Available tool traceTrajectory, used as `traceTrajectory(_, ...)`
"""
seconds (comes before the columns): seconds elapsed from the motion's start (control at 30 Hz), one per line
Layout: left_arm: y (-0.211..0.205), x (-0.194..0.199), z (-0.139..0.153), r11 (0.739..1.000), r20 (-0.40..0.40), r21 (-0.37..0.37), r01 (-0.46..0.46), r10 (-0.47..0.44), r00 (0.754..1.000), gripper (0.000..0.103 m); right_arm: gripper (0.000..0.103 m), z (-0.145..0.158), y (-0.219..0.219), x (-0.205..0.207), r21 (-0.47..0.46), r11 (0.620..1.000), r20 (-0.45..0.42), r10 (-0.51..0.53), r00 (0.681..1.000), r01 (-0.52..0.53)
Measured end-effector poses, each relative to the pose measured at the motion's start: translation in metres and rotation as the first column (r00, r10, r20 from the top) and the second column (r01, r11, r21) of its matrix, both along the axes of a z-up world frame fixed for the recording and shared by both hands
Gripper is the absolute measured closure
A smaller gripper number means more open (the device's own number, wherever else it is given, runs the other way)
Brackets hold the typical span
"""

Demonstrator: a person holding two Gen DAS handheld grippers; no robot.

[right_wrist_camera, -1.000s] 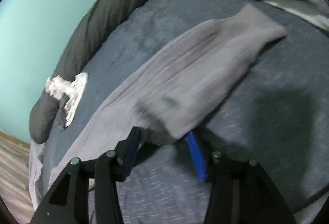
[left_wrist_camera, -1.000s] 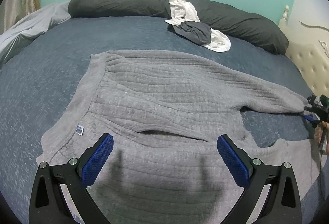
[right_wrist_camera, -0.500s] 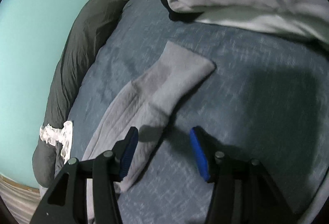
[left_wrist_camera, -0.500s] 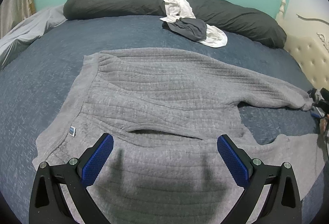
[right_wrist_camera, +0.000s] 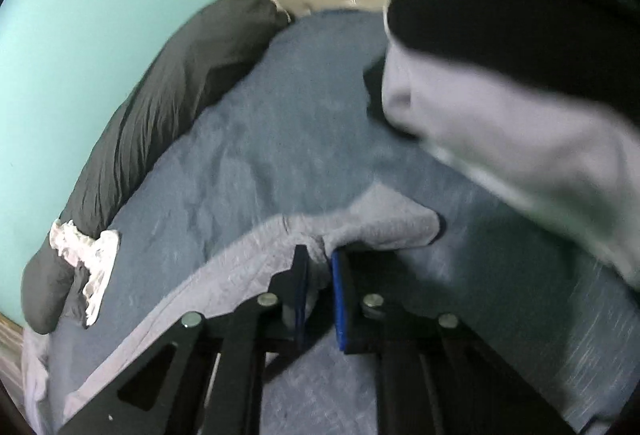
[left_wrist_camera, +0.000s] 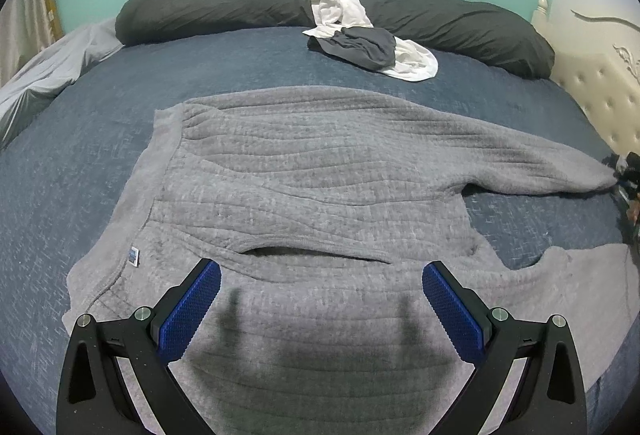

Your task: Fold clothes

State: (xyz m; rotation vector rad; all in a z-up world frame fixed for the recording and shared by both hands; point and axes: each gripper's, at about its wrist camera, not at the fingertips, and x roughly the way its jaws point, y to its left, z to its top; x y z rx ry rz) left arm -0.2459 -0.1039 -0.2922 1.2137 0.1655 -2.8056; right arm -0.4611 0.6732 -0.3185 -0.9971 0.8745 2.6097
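A grey knitted sweater point(left_wrist_camera: 320, 175) lies spread flat on the blue bedcover point(left_wrist_camera: 100, 107), with one sleeve stretched to the right. My left gripper point(left_wrist_camera: 320, 299) hovers open over the sweater's near part, nothing between its blue pads. In the left wrist view the right gripper point(left_wrist_camera: 630, 175) shows small at the far right, at the sleeve's cuff. In the right wrist view my right gripper point(right_wrist_camera: 320, 267) is shut on the sleeve cuff point(right_wrist_camera: 380, 231), the grey cloth bunched between its fingers.
A long dark bolster point(left_wrist_camera: 240, 3) runs along the back by the teal wall, with white and dark clothes point(left_wrist_camera: 360, 39) heaped against it. A tufted cream headboard point(left_wrist_camera: 600, 95) is at the right. A pale pillow point(right_wrist_camera: 520, 139) lies close beyond the cuff.
The right gripper, open around the sleeve a moment ago, has slid toward the cuff and closed on it. The left gripper stayed open above the sweater, shifting only slightly.
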Motion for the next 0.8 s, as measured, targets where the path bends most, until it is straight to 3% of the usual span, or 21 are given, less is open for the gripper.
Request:
traceTrajectory(0.1, 0.004, -0.001, -0.002, 1.000, 0.005, -0.012, 0.009, -0.008, 1.000, 0.000, 0.093, -0.006, 0.001, -0.010, 0.009, 1.000, 0.033, 0.014, 0.999, -0.015)
traceTrajectory(0.23, 0.008, -0.002, -0.005, 1.000, 0.012, -0.019, 0.019, -0.019, 1.000, 0.000, 0.091, -0.035, 0.003, -0.010, -0.059, 0.998, 0.105, -0.002, 0.994, 0.008)
traceTrajectory(0.33, 0.009, -0.002, -0.004, 1.000, 0.010, -0.021, 0.022, -0.022, 1.000, 0.000, 0.082, -0.041, 0.008, -0.006, -0.068, 0.998, 0.127, -0.002, 0.992, 0.011)
traceTrajectory(0.37, 0.009, -0.002, -0.004, 1.000, 0.008, -0.021, 0.022, -0.022, 1.000, 0.000, 0.072, -0.038, 0.007, -0.005, -0.047, 0.999, 0.132, -0.005, 0.991, 0.011)
traceTrajectory(0.43, 0.009, -0.002, -0.003, 1.000, 0.006, -0.018, 0.021, -0.021, 1.000, 0.000, 0.063, -0.031, 0.006, -0.001, -0.004, 1.000, 0.142, -0.011, 0.990, 0.012)
traceTrajectory(0.67, 0.011, 0.000, 0.001, 1.000, -0.003, -0.012, 0.024, -0.024, 1.000, 0.000, 0.063, -0.007, -0.001, 0.009, 0.142, 0.990, 0.173, -0.034, 0.984, 0.009)
traceTrajectory(0.8, 0.013, 0.000, 0.002, 1.000, -0.006, -0.015, 0.026, -0.026, 1.000, 0.000, 0.063, 0.009, -0.010, 0.010, 0.169, 0.984, 0.054, 0.051, 0.997, -0.059)
